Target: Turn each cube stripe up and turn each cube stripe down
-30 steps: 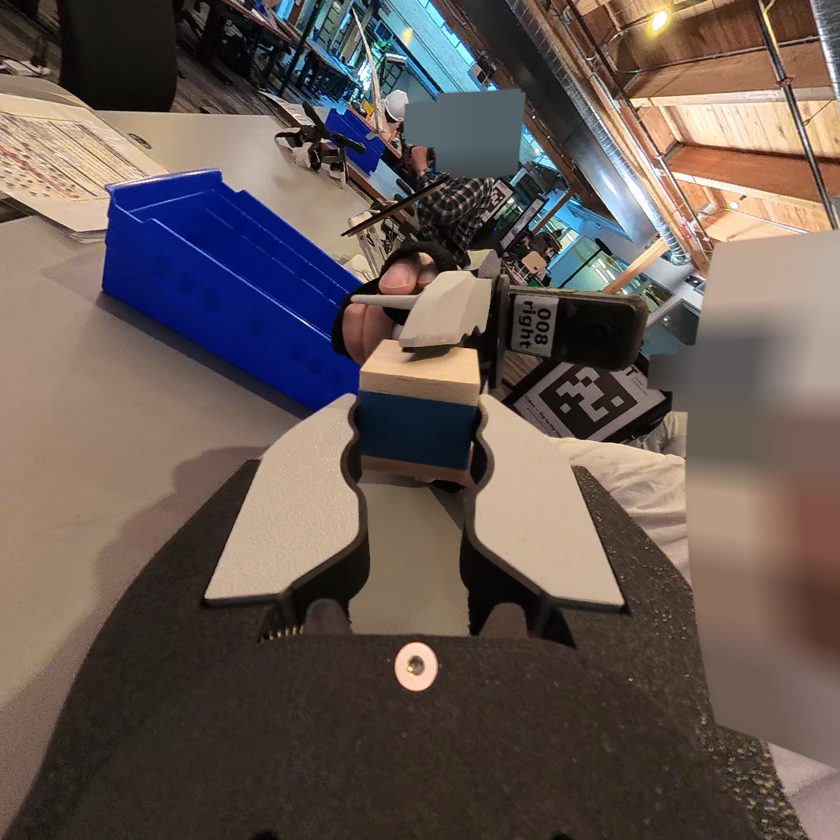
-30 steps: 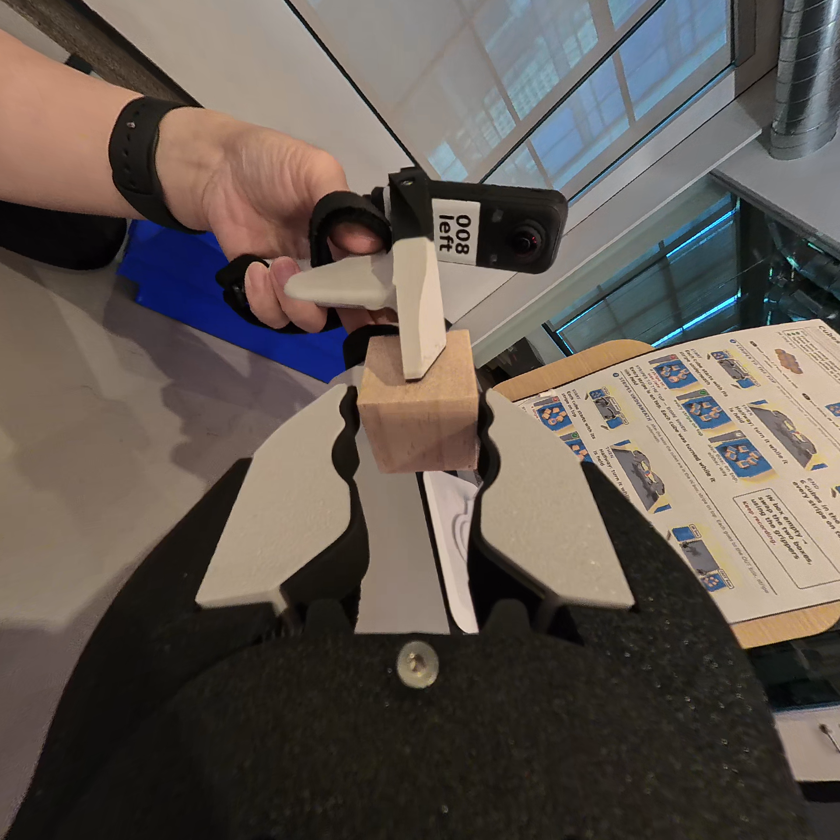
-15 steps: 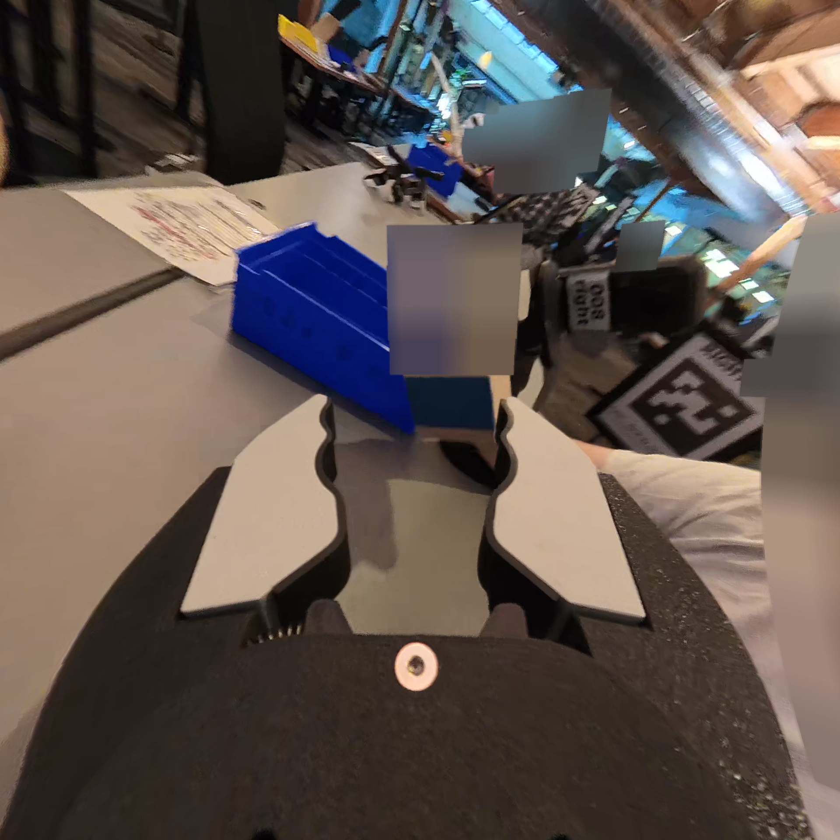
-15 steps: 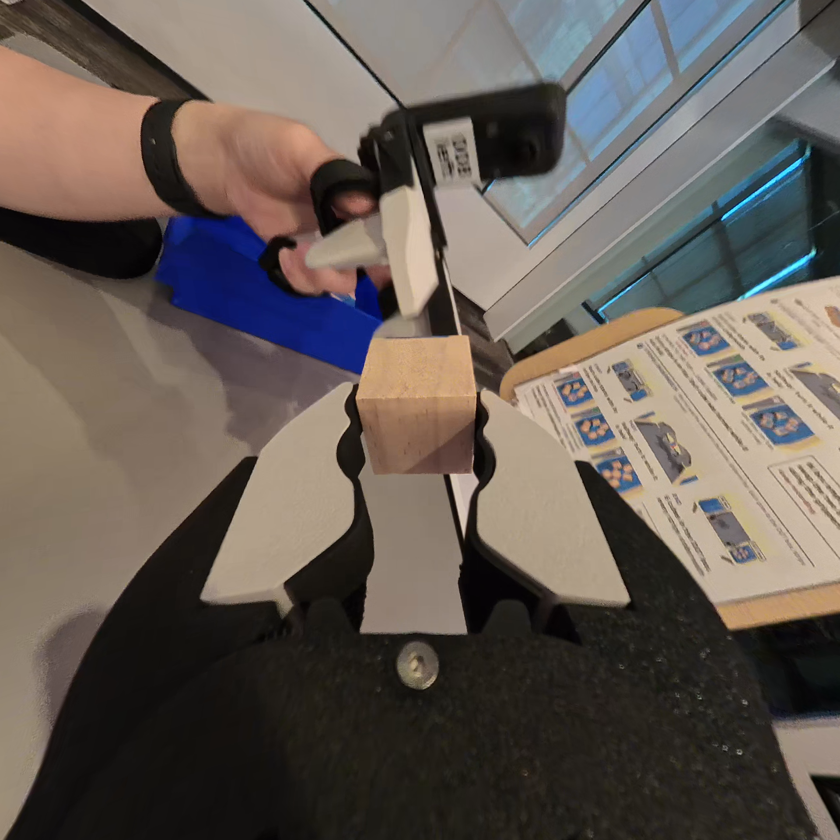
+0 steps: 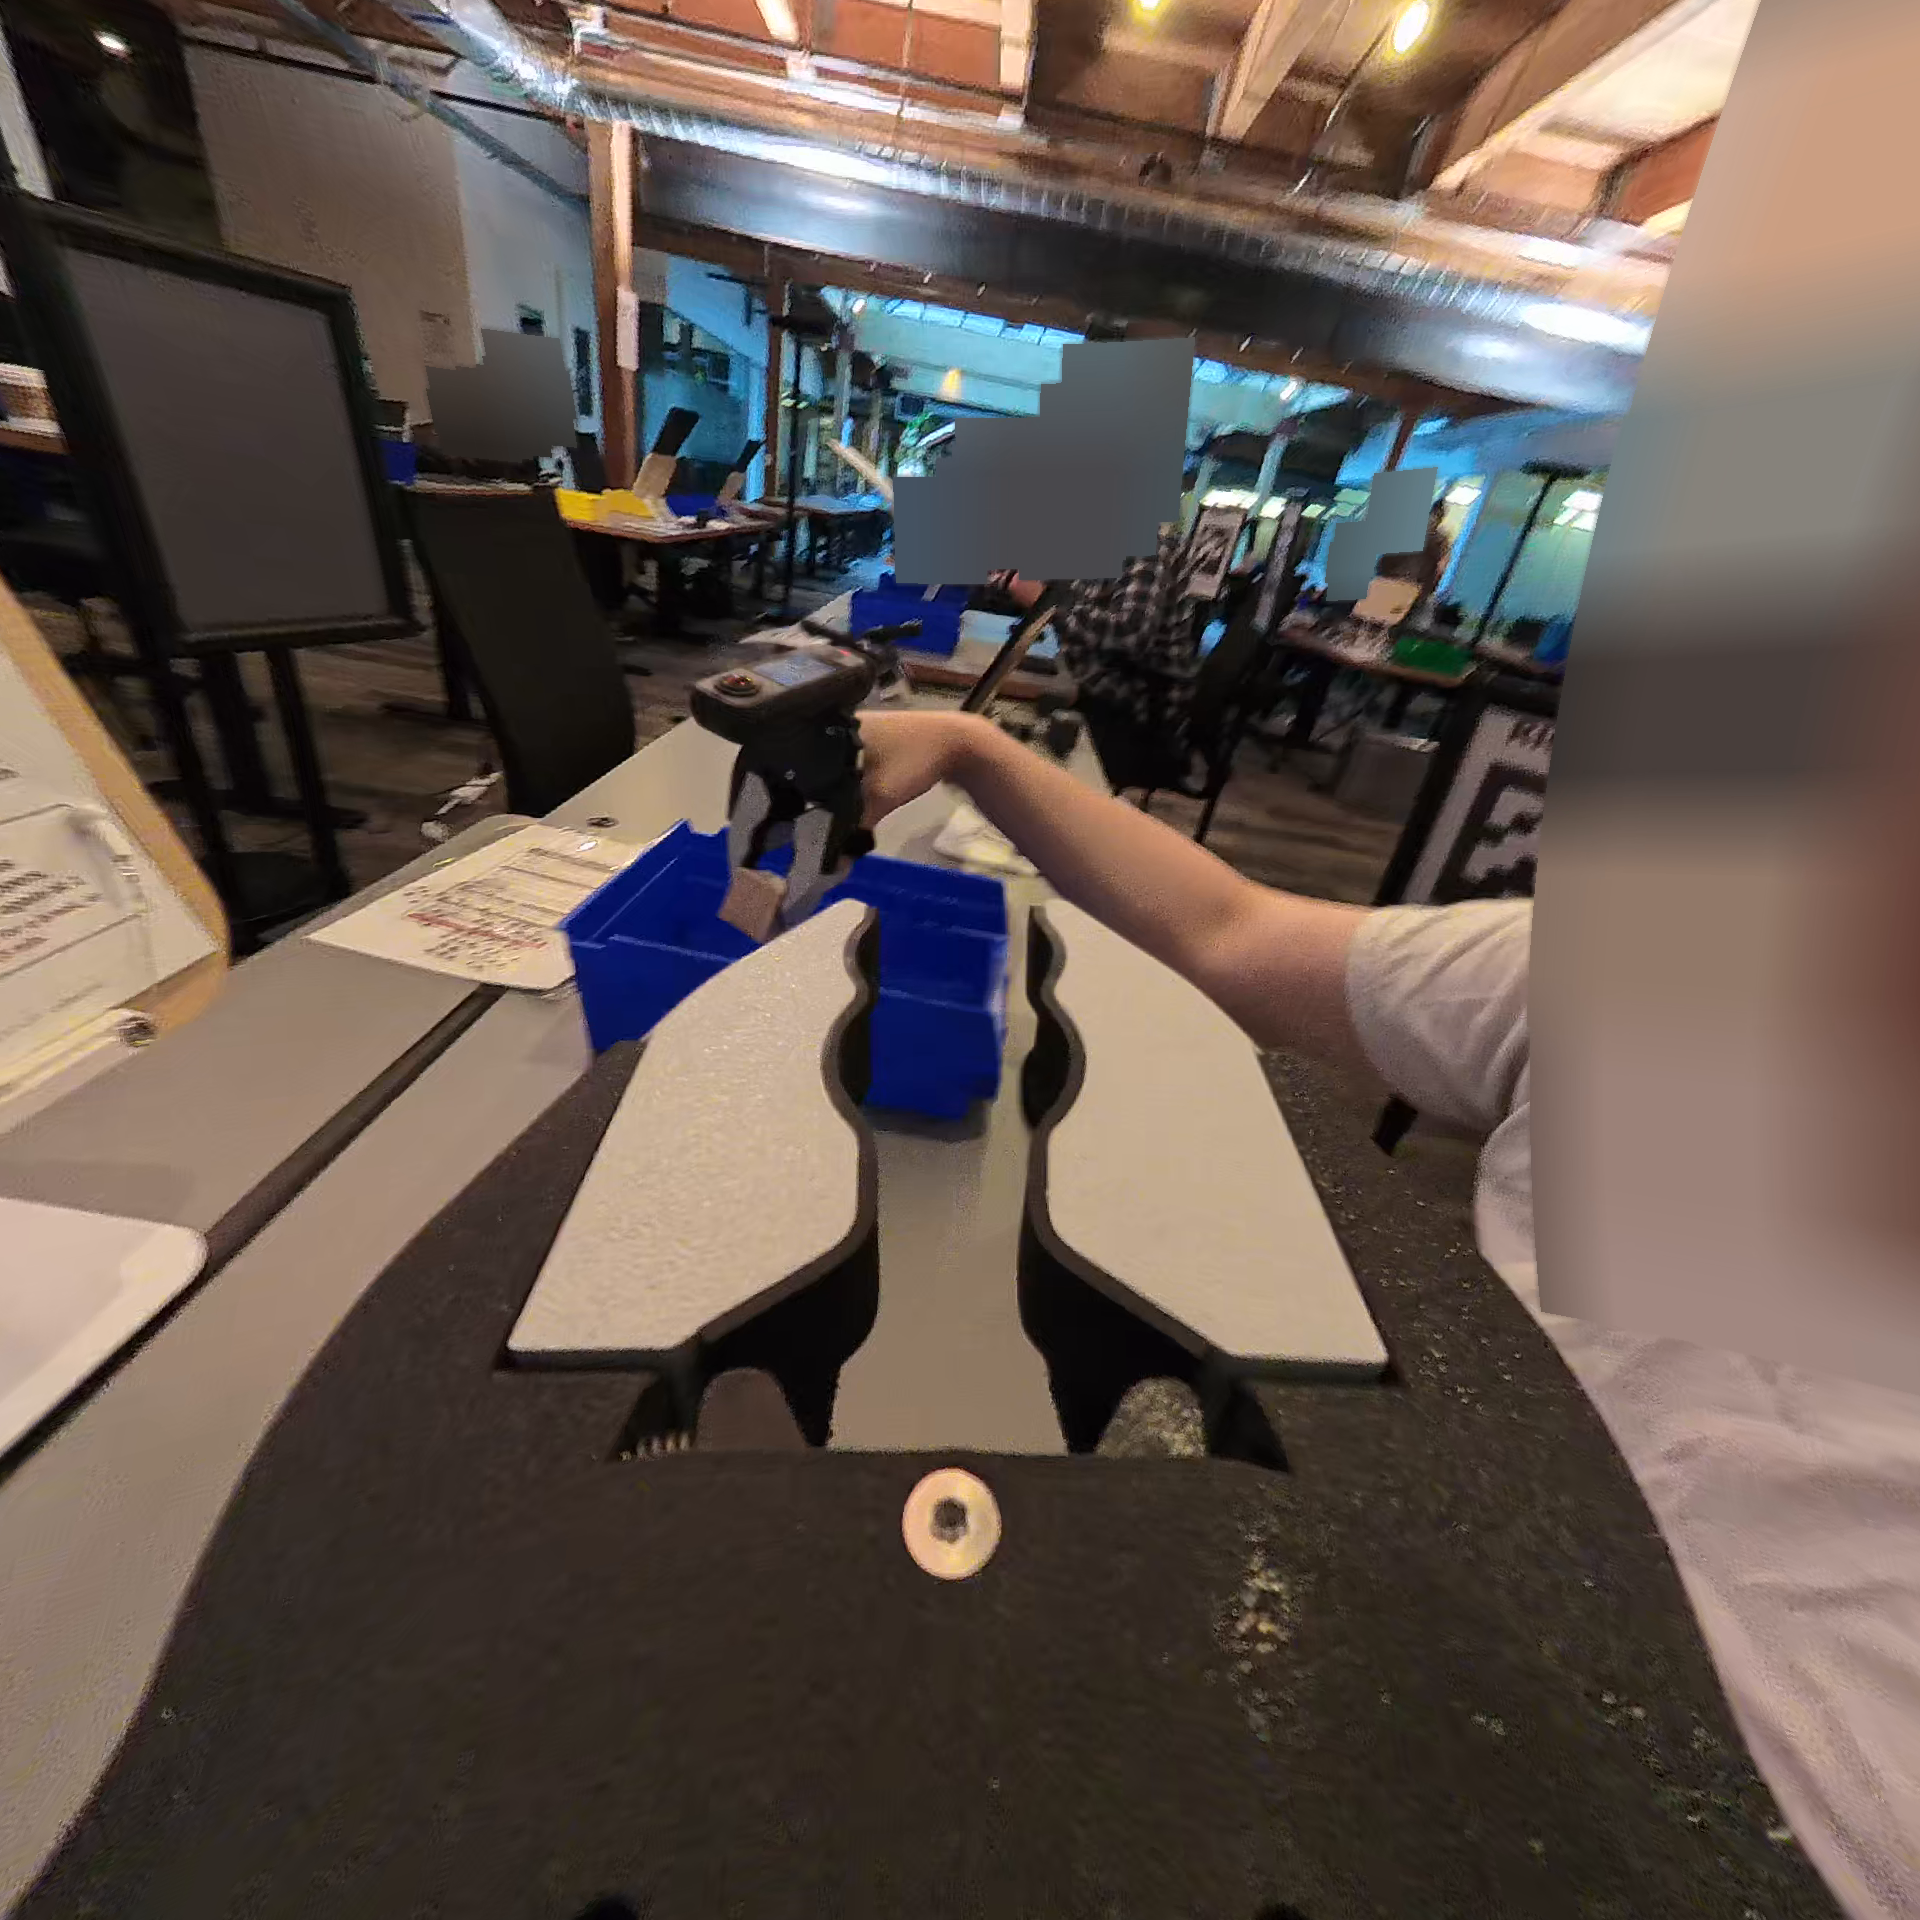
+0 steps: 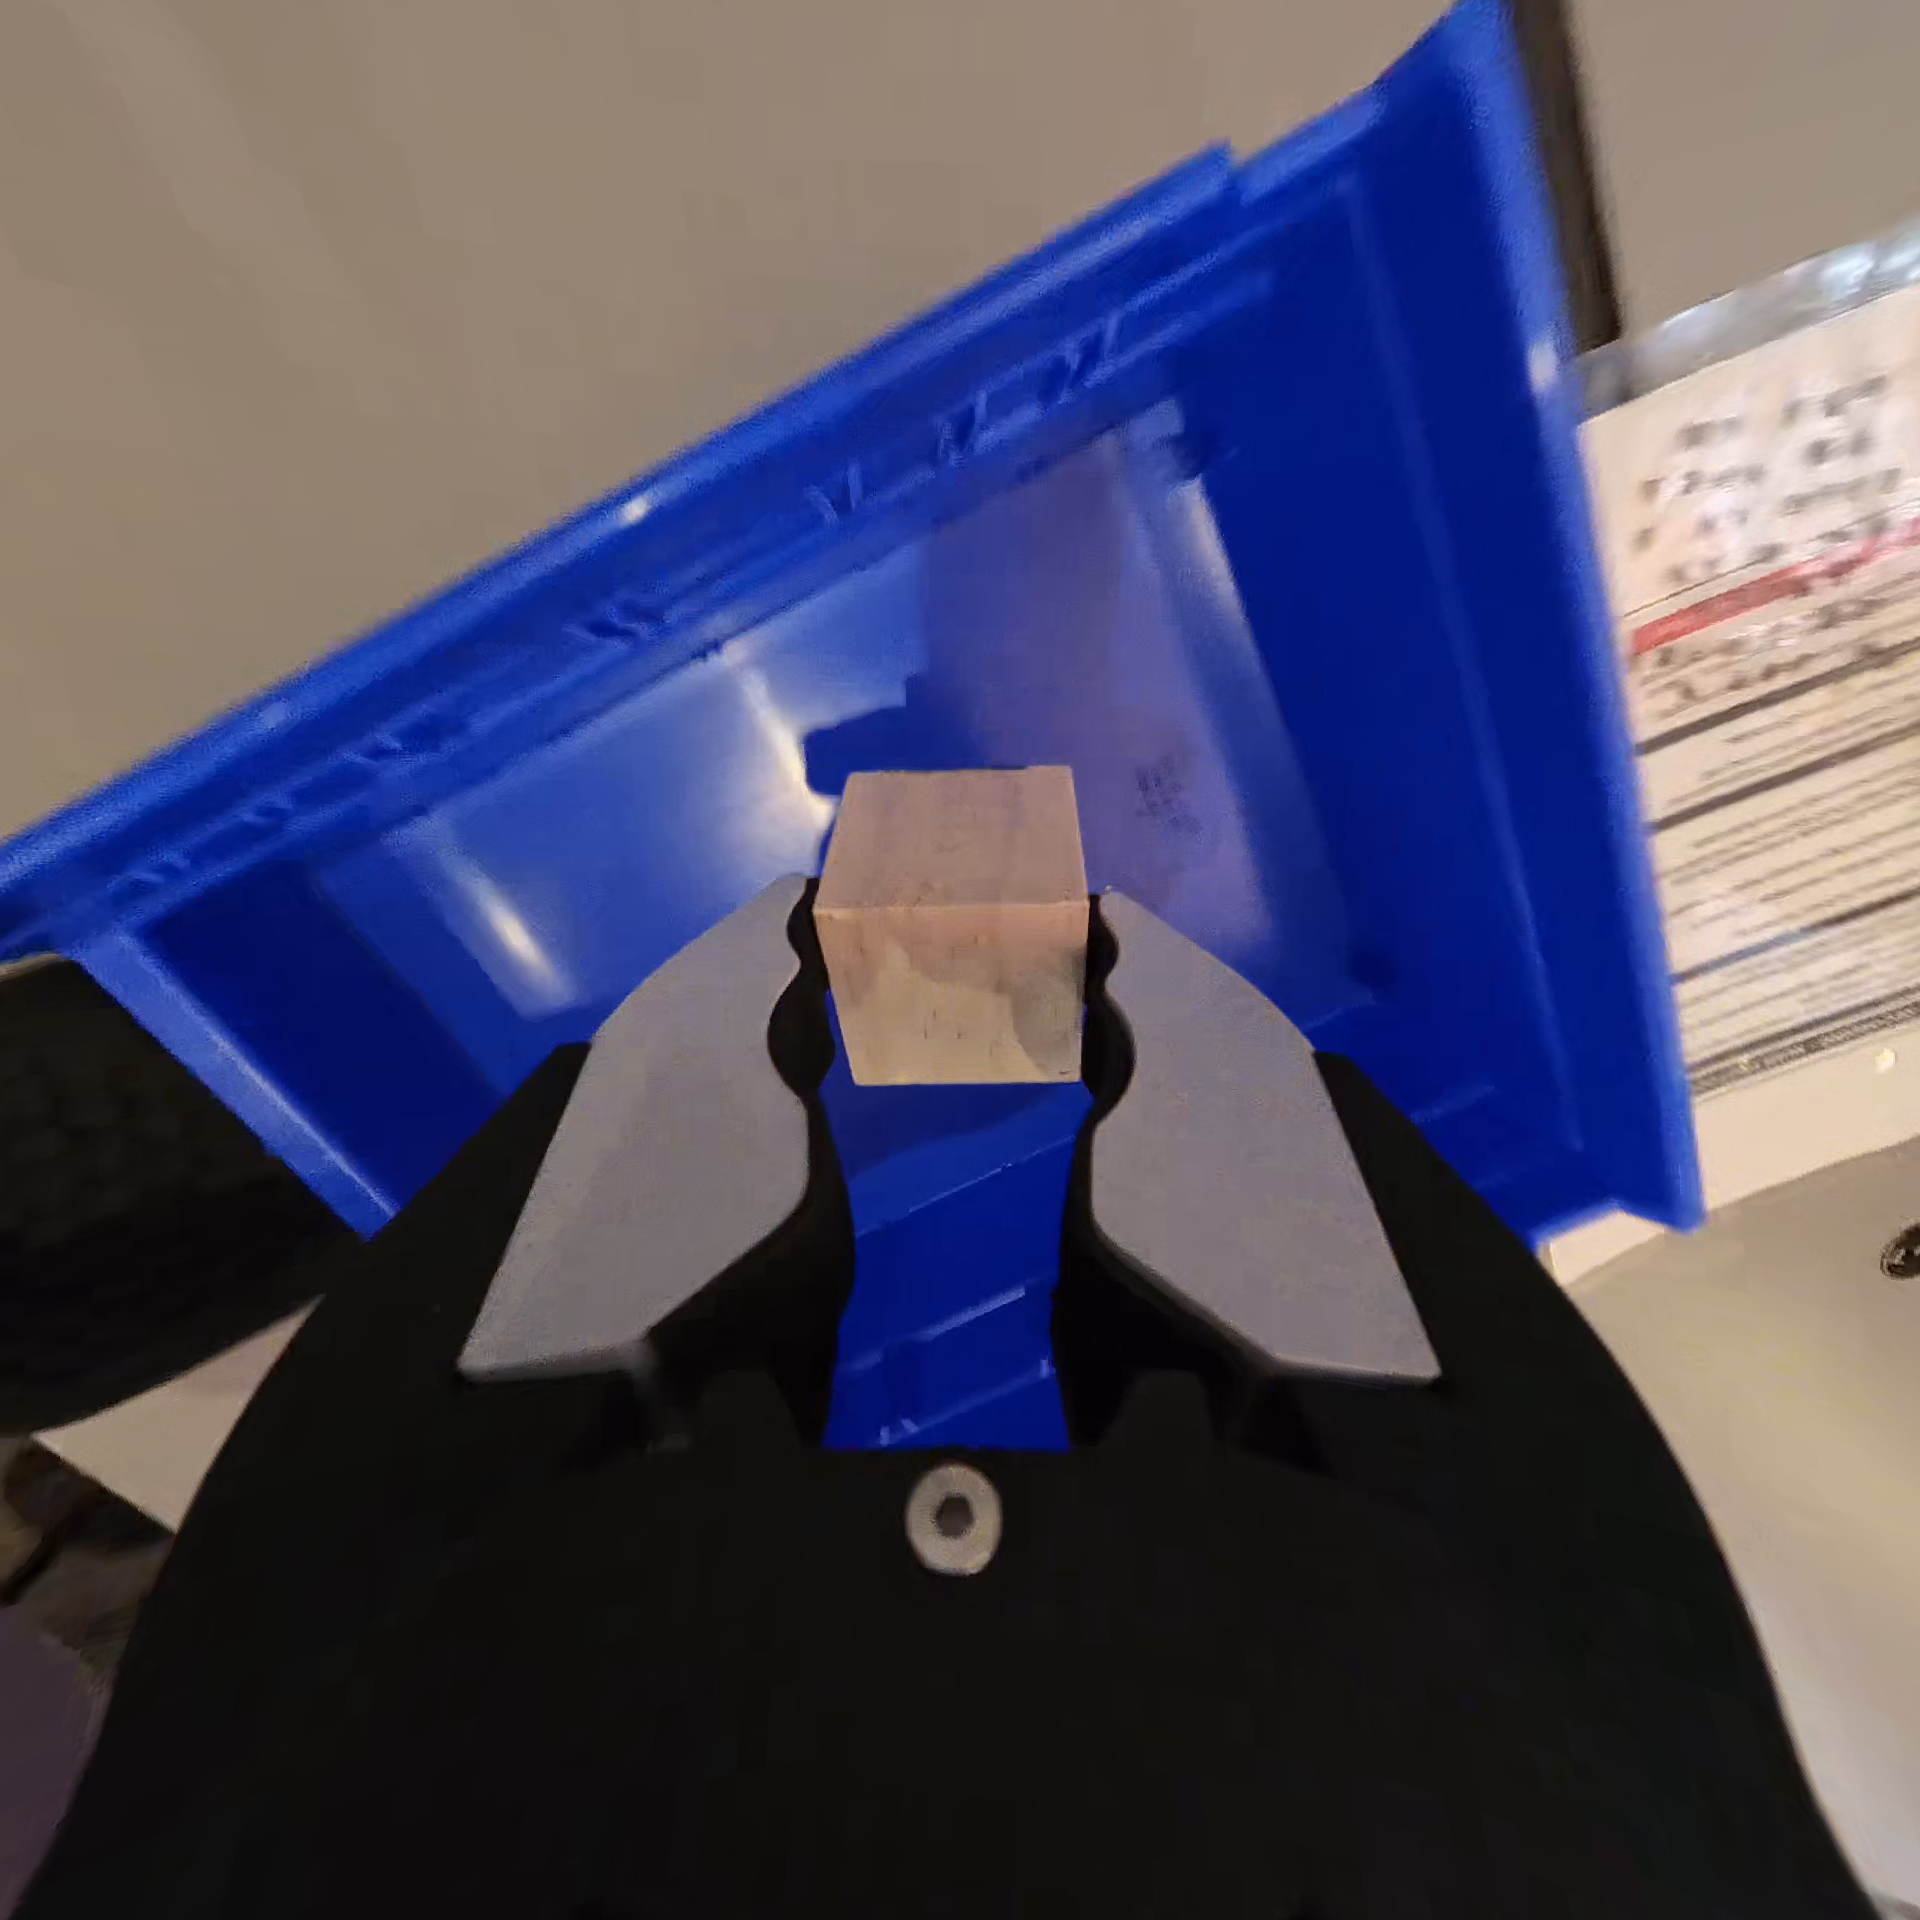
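**Q:** 2 grippers, 1 cube: where does everything sit?

**A:** My right gripper (image 6: 951,914) pinches the wooden cube (image 6: 956,935) between its fingertips, pointing down into the blue bin (image 6: 1455,727). The cube hangs directly above the bin's floor, inside its walls, not yet touching bottom as far as I can judge. The bin's long axis runs diagonally, lower left to upper right in the right wrist view. I cannot see the stripe; only plain wood faces show.

**Q:** And your left gripper?

**A:** My left gripper (image 5: 945,925) is empty, its fingers spread with a gap between them. It sits well back from the bin (image 5: 935,987). From there I see the right gripper (image 5: 790,862) over the bin's far end, holding the cube (image 5: 753,902). So the right hand is the nearer one; the coming move is straight down, then release.

**Q:** What differs from 1 second ago?

**A:** Then both grippers held the cube together in mid-air, passing it between them. Since then the left has let go and drawn away, and the right has carried the cube over the bin.
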`<action>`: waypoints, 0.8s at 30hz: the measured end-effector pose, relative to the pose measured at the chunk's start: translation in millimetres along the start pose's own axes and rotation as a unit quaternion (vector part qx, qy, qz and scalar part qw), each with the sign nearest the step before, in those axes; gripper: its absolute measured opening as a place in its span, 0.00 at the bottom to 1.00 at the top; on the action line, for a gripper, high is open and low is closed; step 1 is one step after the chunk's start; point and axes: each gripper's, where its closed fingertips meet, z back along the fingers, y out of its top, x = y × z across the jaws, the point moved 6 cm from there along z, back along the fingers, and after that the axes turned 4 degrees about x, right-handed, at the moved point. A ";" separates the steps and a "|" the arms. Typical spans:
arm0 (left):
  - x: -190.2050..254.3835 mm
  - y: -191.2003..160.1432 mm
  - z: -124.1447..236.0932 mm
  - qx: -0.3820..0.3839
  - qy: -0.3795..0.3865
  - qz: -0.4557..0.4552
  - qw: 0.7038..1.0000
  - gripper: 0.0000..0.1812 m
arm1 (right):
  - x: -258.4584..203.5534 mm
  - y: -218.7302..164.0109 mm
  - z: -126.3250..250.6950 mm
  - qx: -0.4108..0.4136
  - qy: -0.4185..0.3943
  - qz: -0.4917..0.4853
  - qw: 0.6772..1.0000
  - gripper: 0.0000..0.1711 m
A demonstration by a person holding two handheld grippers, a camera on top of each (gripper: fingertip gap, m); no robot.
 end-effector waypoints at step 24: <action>-1.5 8.7 32.1 -0.056 0.089 -0.082 0.991 0.16 | 12.9 34.6 -69.3 -0.058 -0.037 0.226 0.972 0.33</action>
